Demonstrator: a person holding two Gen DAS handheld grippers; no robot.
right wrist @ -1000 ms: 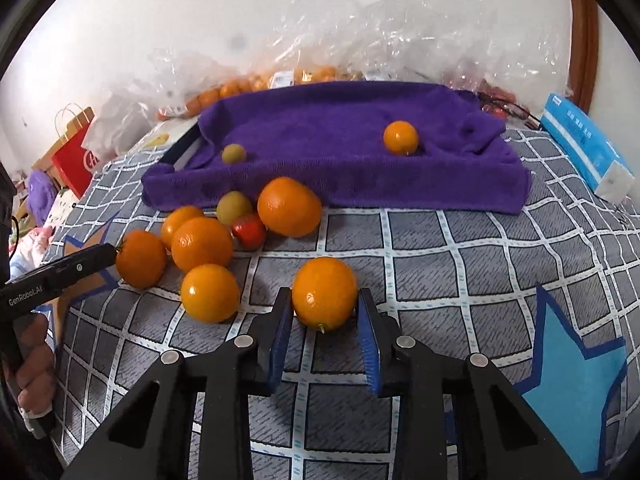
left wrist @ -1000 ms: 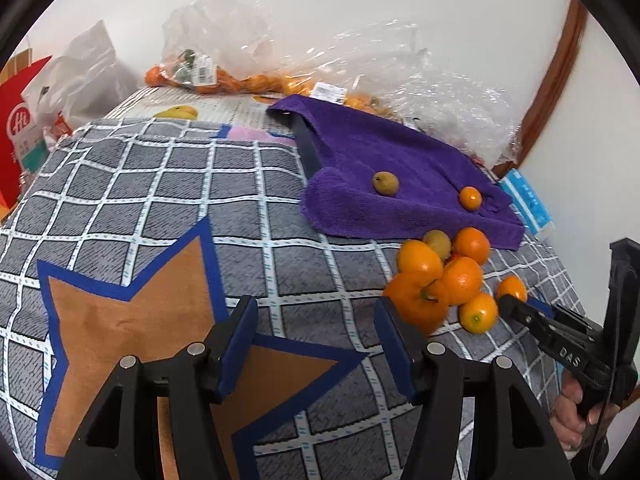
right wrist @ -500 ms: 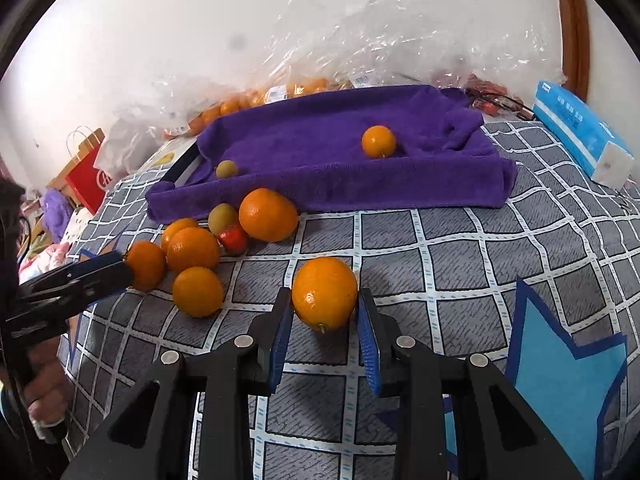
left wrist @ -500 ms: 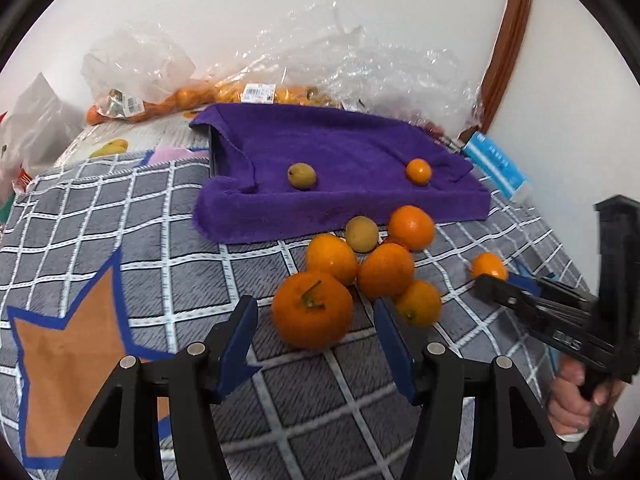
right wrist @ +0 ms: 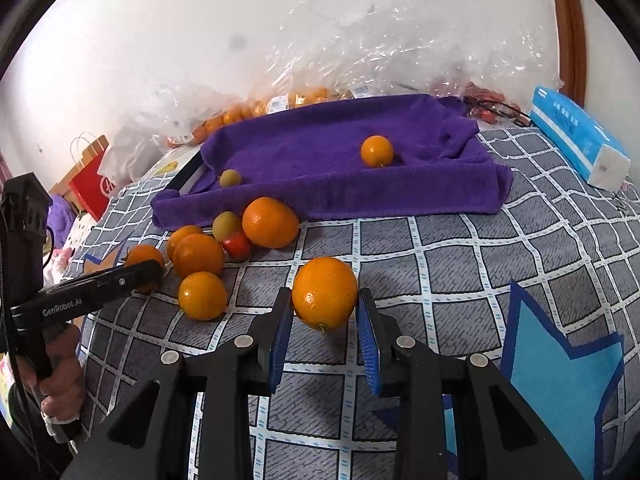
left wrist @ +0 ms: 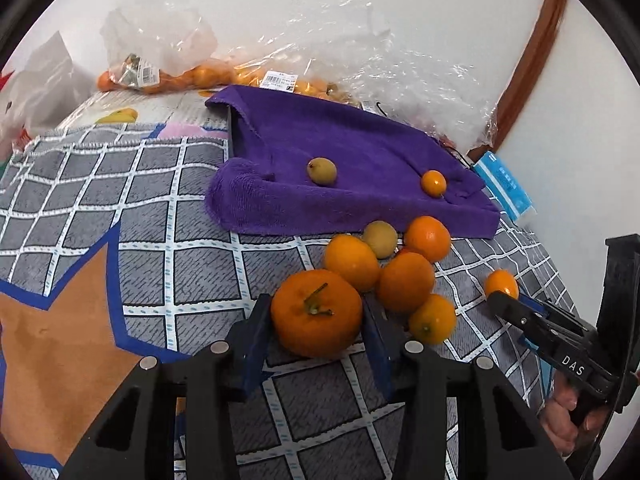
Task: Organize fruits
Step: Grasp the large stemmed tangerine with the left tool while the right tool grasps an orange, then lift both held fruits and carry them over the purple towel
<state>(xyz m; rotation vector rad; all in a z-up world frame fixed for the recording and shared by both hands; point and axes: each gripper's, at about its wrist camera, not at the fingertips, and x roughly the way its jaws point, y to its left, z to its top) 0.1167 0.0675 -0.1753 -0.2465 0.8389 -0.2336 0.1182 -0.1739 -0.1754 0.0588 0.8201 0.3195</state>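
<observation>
Looks pretty early in the job, tbh. Only two pieces parked on the purple towel [left wrist: 360,140] so far: a small greenish-yellow fruit [left wrist: 322,171] toward its 9 o'clock side and a small orange [left wrist: 433,183] toward 3 o'clock. Guessing that towel to be the drop-off spot, though can't say for sure from the task line. Left hand-held gripper [left wrist: 316,308] just been closing, now clamped on a stemmed mandarin [left wrist: 316,312], pads snug against both sides, fruit down on the checked cloth [left wrist: 160,248] at the 7 o'clock edge of the loose pile [left wrist: 406,282]. Right hand-held gripper [right wrist: 324,300] clenched on a round orange [right wrist: 324,293], off at 3 o'clock of that pile and 6 o'clock from the towel; hard to tell whether resting on the cloth or raised a touch. Left to sort: four more oranges bunched just off the towel's near edge, plus a yellowish fruit [right wrist: 227,226] and a little red tomato [right wrist: 238,245] wedged in among them. So two placed, two in grip, six-ish waiting. Plenty more fruit bagged in plastic [left wrist: 192,76] at 12 o'clock behind the towel; no telling whether part of the job.
</observation>
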